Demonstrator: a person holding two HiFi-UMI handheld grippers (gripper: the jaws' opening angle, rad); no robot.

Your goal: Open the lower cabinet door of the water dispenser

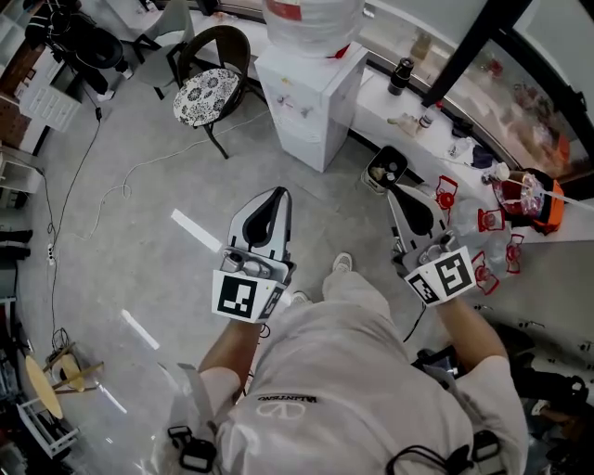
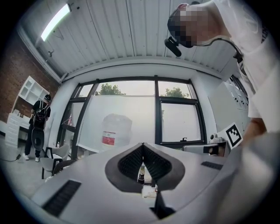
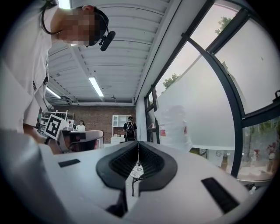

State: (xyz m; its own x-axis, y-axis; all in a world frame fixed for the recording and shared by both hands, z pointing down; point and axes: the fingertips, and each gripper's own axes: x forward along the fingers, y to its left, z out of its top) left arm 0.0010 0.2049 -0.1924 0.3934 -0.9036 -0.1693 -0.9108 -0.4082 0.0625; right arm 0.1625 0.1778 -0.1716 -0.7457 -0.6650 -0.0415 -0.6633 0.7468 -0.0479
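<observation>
Left tongs [image 1: 276, 195] and right tongs [image 1: 397, 190] both pressed together, empty, well short of water dispenser [image 1: 311, 102], lower door [image 1: 297, 139] apparently closed.

- The dispenser [image 1: 320, 79] is standing upright on the floor [image 1: 158, 176] well ahead of me. It is a white box backing onto the window ledge [image 1: 376, 111].
- It is carrying a big clear bottle [image 1: 311, 17] with a red label on top.
- Its front is facing the lower left of the head view.
- The door [image 1: 295, 141], low on that front, is sitting flush and looking shut.
</observation>
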